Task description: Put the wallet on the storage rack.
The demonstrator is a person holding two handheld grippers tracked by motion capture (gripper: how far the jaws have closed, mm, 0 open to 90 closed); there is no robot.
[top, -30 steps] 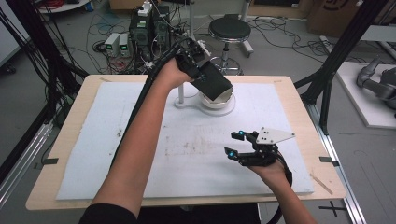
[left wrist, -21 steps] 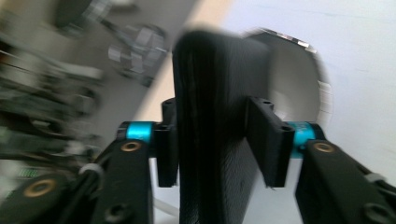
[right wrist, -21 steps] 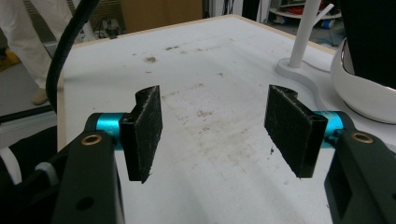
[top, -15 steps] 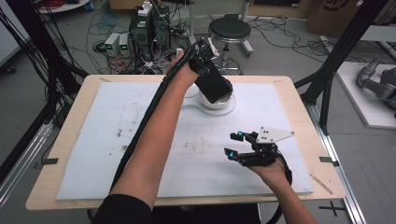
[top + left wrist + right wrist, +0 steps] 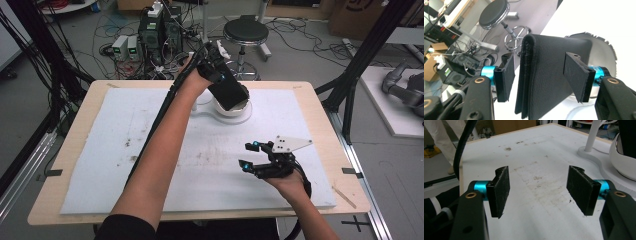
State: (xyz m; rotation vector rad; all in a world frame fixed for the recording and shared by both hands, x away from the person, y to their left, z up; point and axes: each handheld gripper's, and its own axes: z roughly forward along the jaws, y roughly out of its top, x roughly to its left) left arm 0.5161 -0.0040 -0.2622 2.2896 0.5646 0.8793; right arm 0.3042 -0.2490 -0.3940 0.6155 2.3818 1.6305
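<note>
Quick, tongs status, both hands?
Left tongs: open, pads either side of the black wallet, not clamped.
Right tongs: open, empty.

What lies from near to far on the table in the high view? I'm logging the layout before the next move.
Right gripper near the front edge → white bowl-shaped stand → black wallet between the left gripper's fingers, above the stand.
</note>
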